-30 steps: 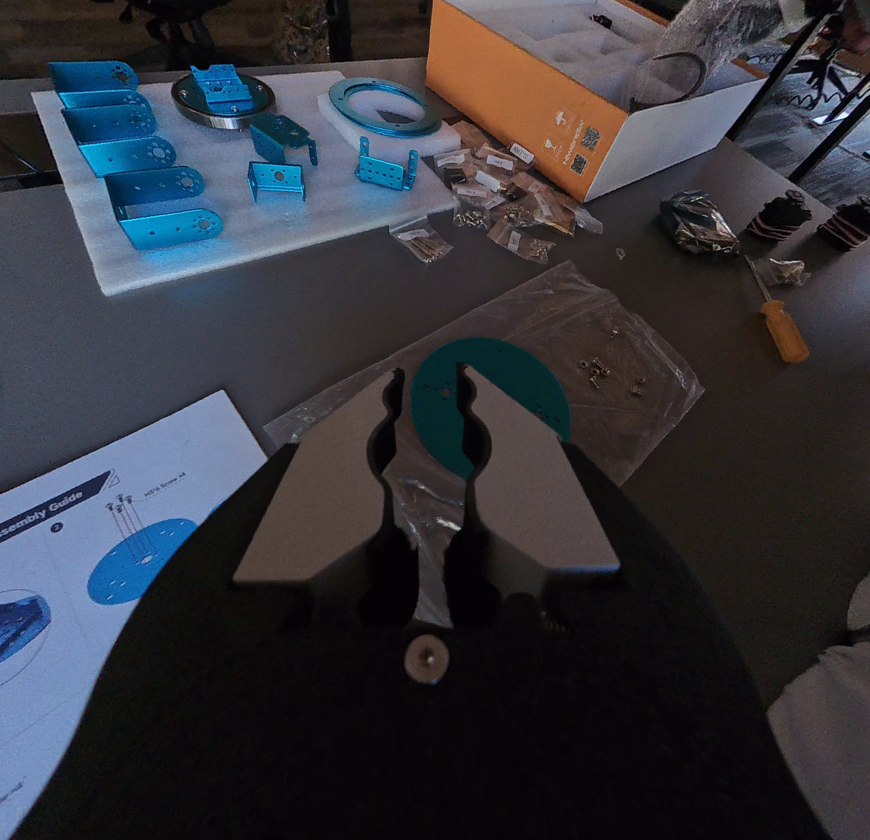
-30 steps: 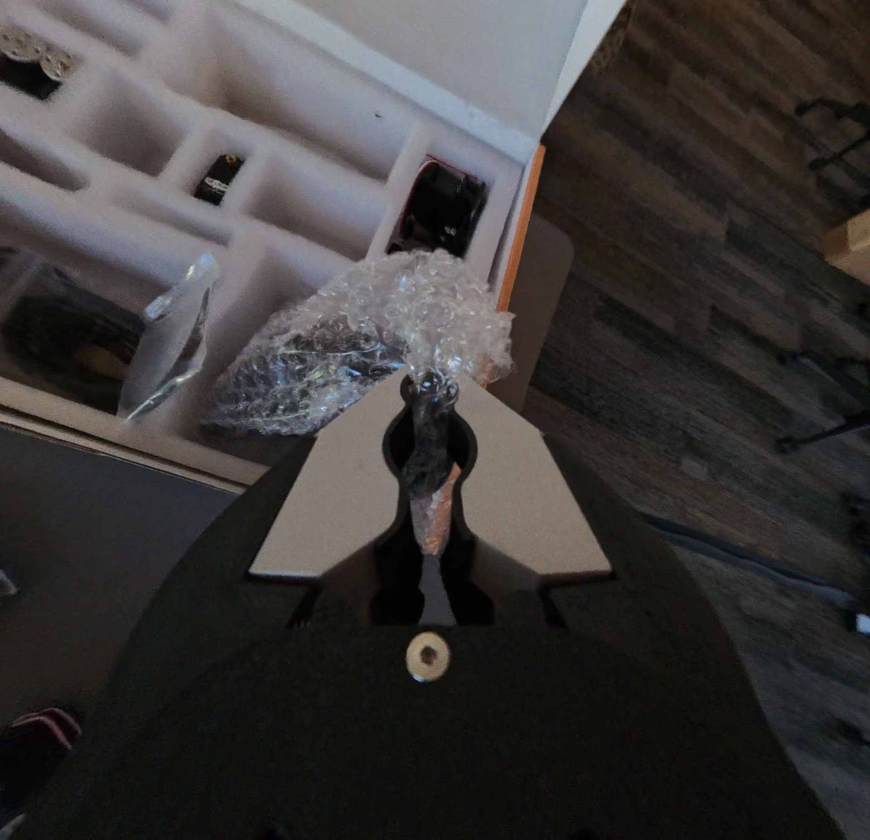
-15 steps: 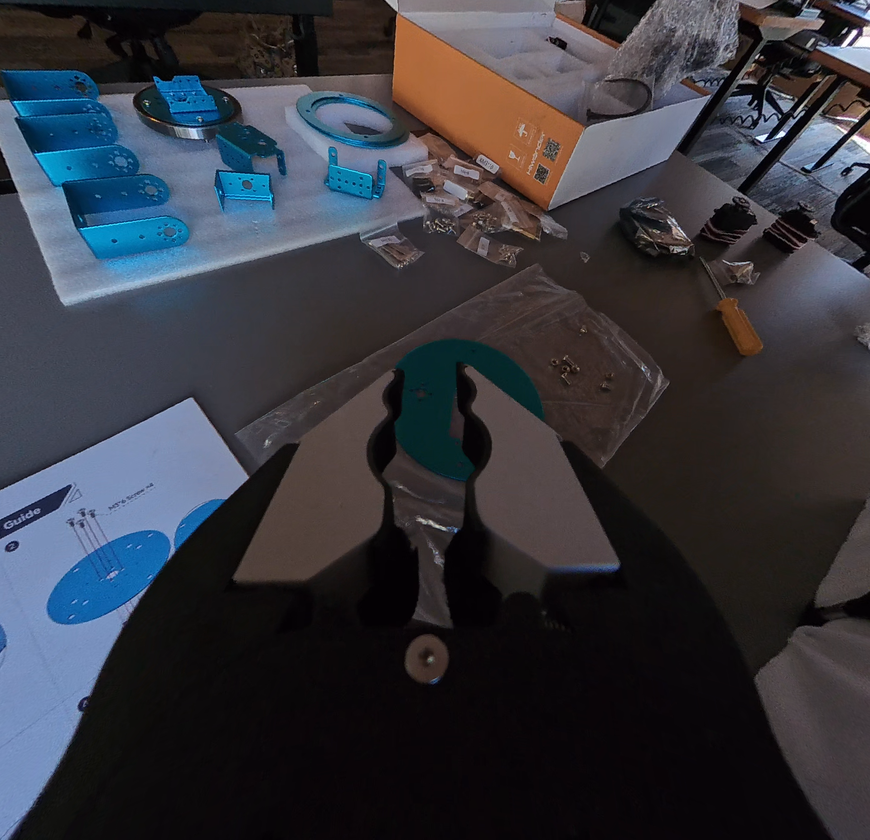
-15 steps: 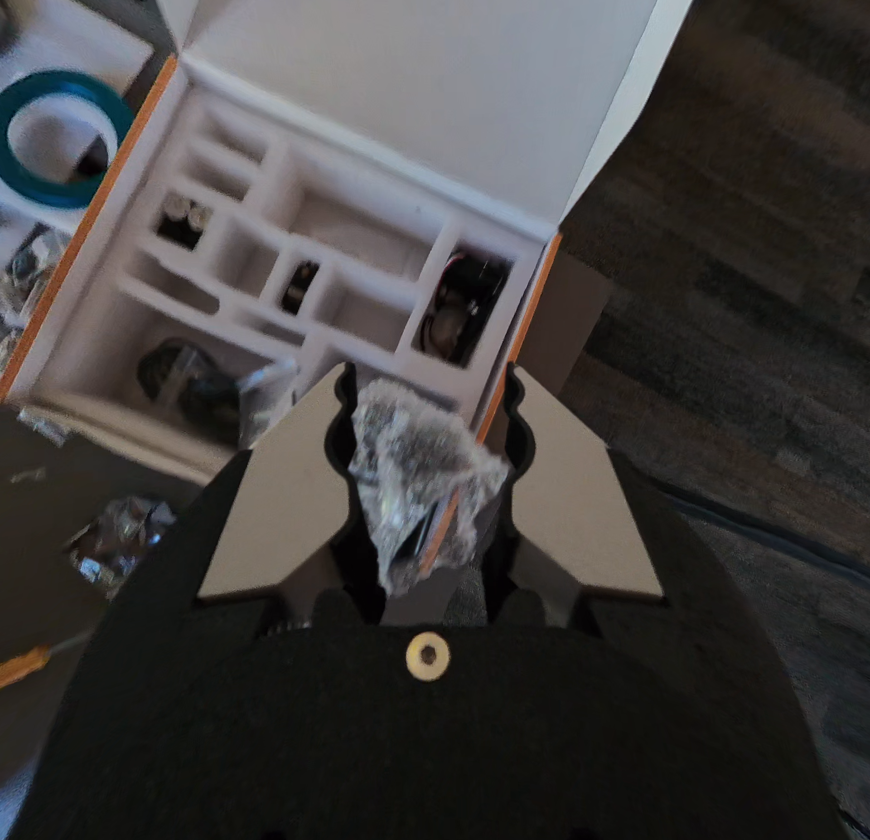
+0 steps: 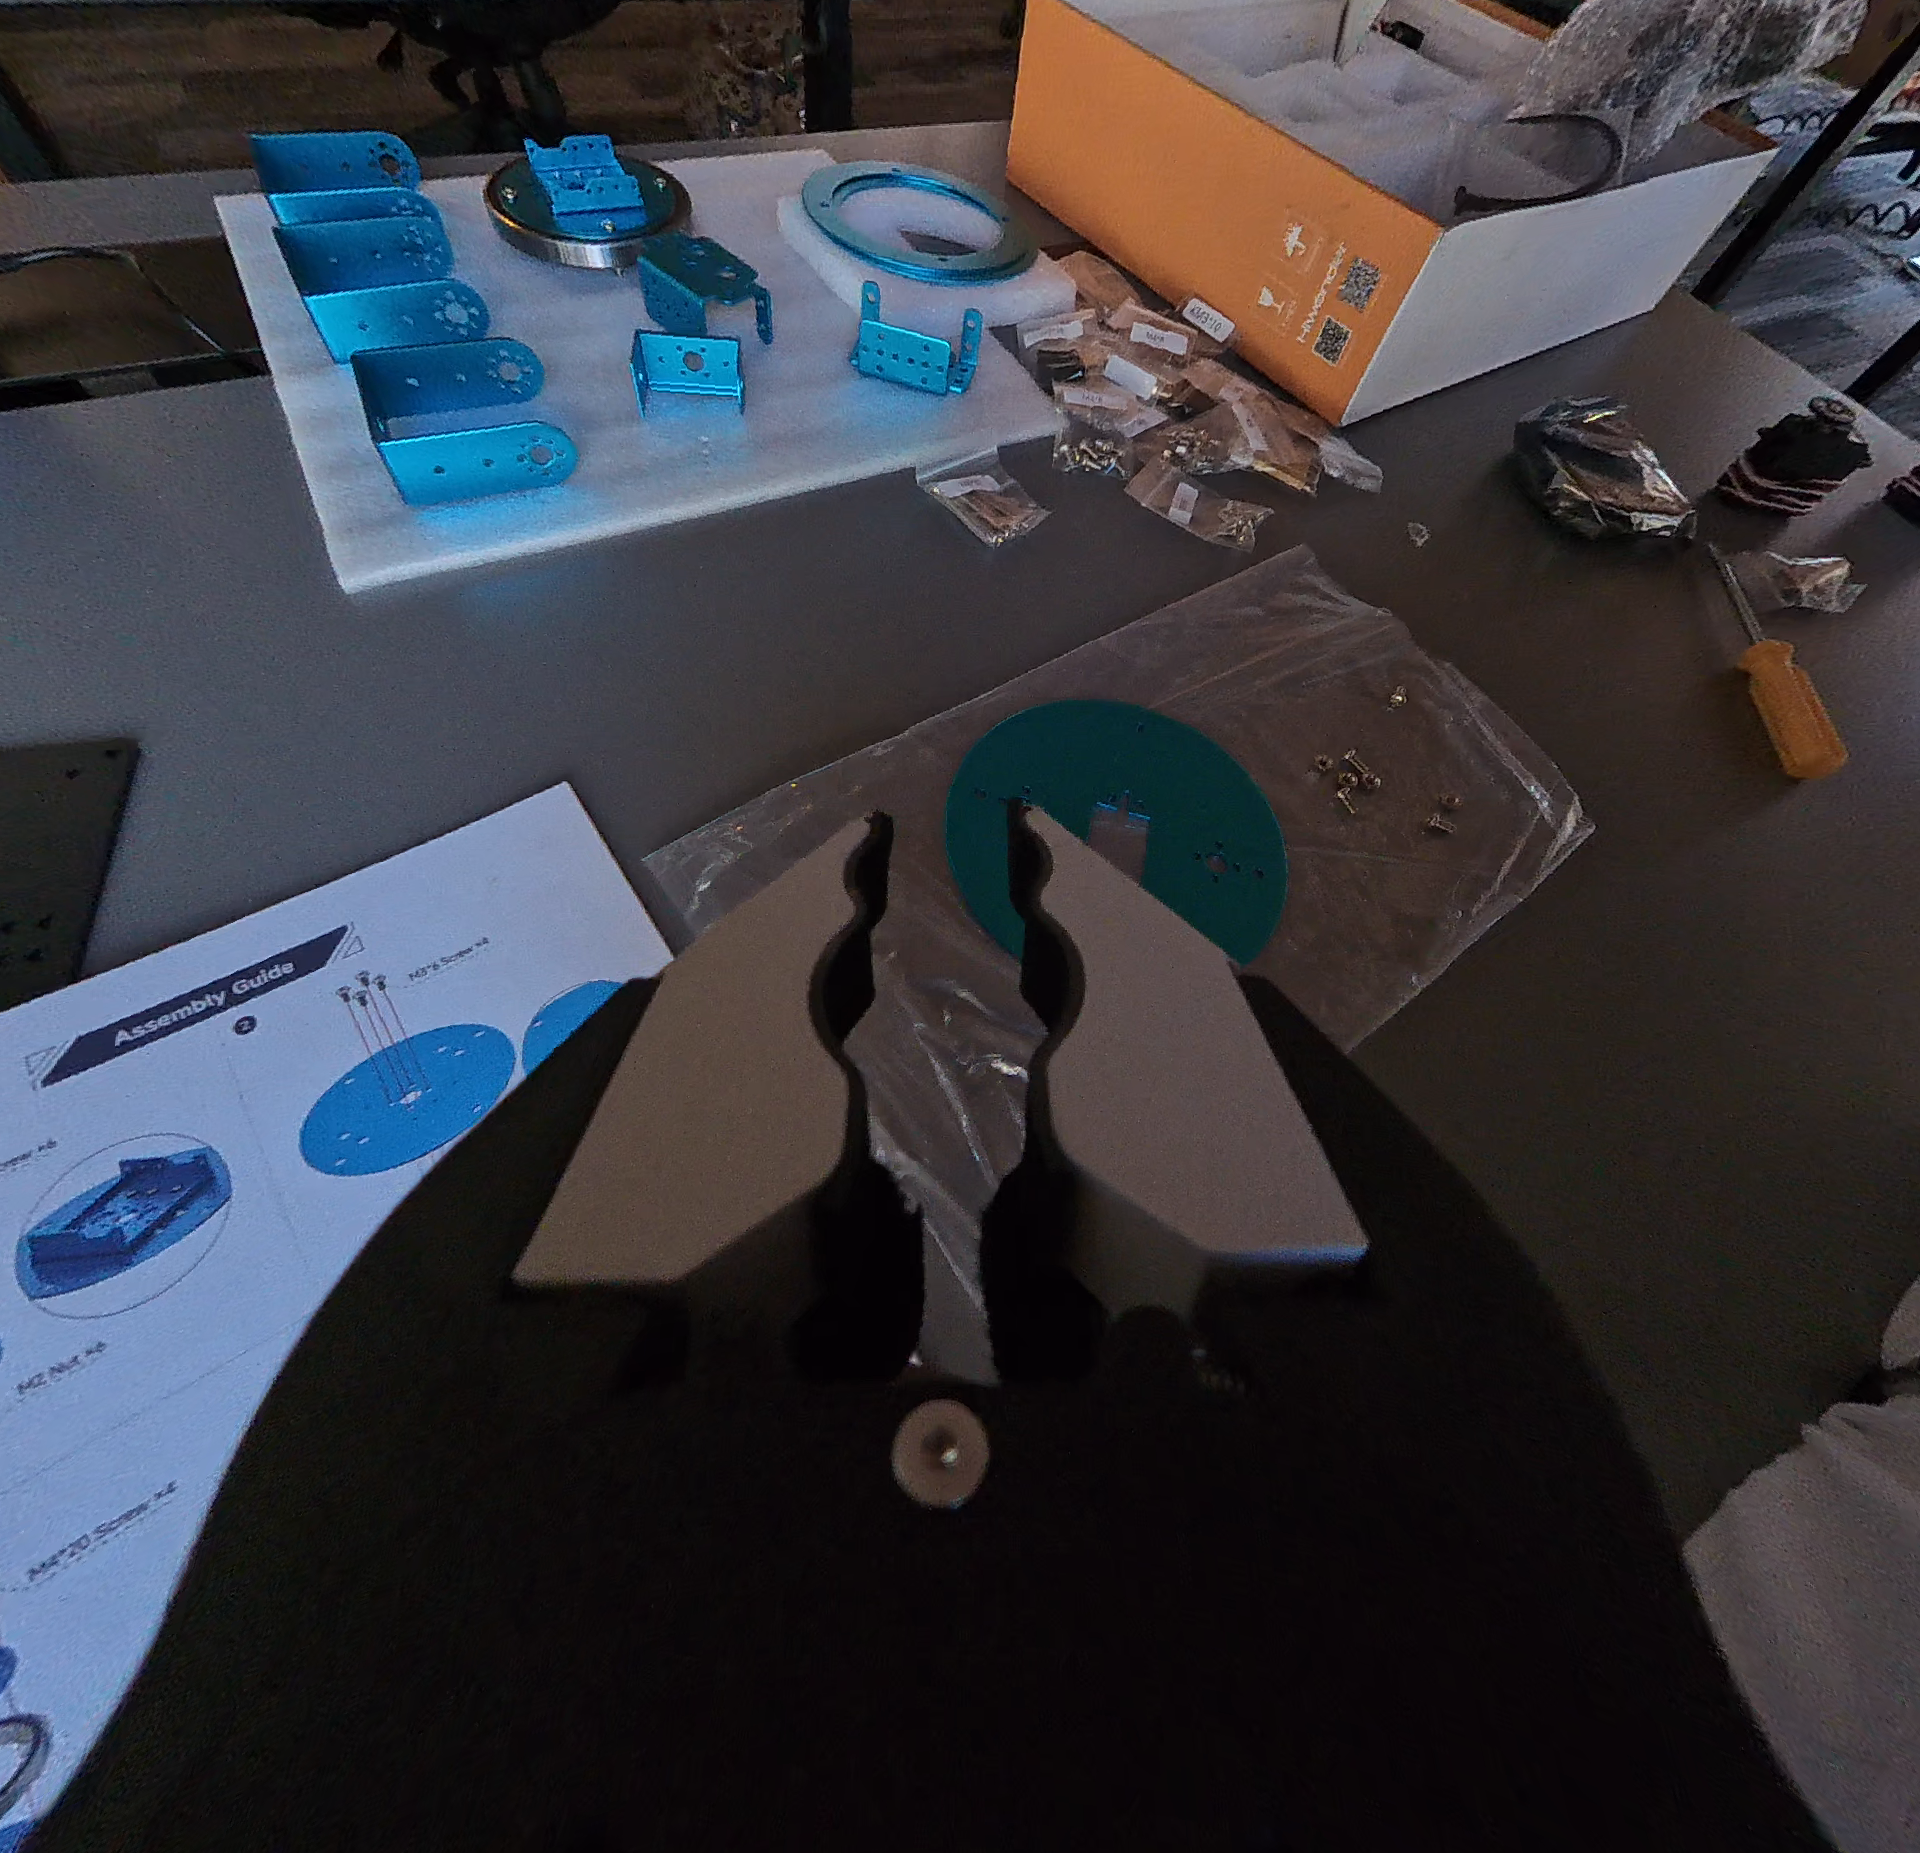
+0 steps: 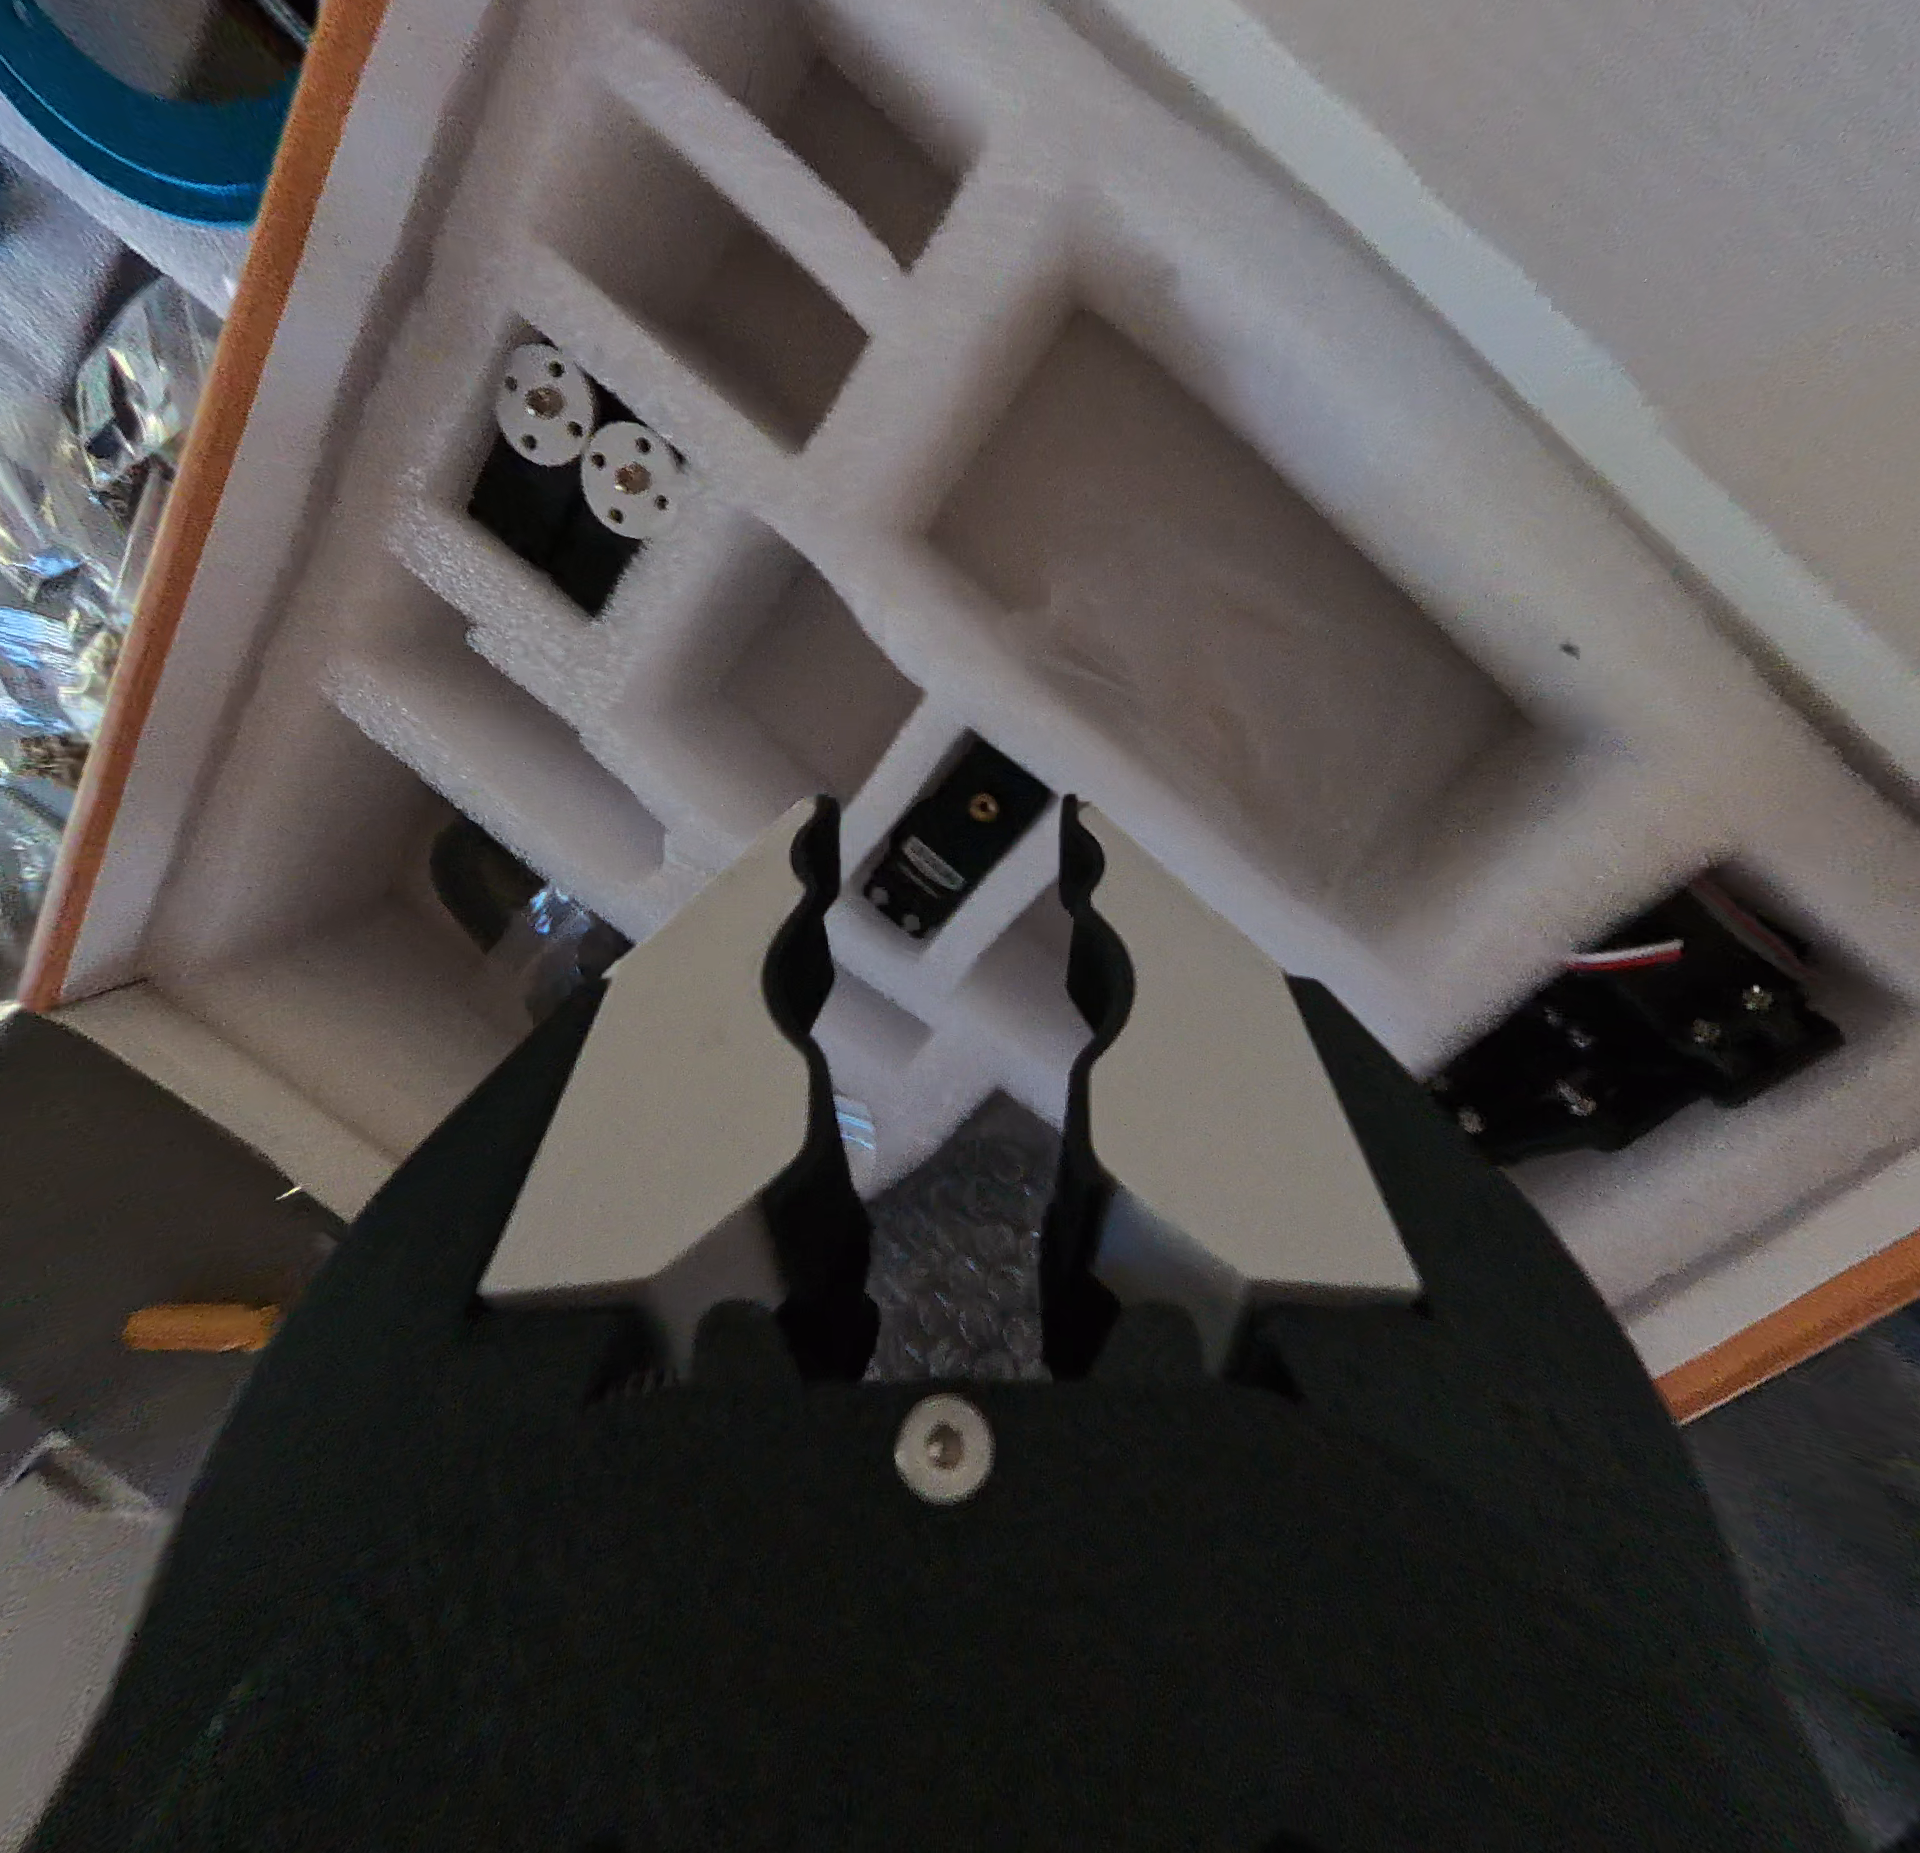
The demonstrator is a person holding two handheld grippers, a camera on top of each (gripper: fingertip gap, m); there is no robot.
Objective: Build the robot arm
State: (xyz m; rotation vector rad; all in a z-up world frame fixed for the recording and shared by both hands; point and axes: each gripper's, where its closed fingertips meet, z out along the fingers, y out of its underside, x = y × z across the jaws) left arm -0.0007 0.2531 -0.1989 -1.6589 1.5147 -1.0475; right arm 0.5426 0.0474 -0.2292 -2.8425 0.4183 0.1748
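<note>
Since half a second ago the right tongs [image 6: 948, 816] have dropped the bubble wrap [image 6: 961, 1253], which now lies below their spread, empty jaws, and moved in over the orange box [image 6: 197, 515]. Its white foam tray [image 6: 1039, 276] keeps parts apart in pockets; a small black servo [image 6: 951, 847] sits just ahead between the tips. Over the desk [image 5: 727, 640], the left tongs [image 5: 951, 827] hang slightly parted, holding nothing, above a clear bag [image 5: 1340, 660] bearing a teal disc [image 5: 1164, 764] and loose screws [image 5: 1351, 775].

I see a grey table [image 5: 727, 640] bearing white foam sheet [image 5: 582, 432] at eleven o'clock, orange box [image 5: 1226, 245] at one, screwdriver [image 5: 1782, 697] at three.
</note>
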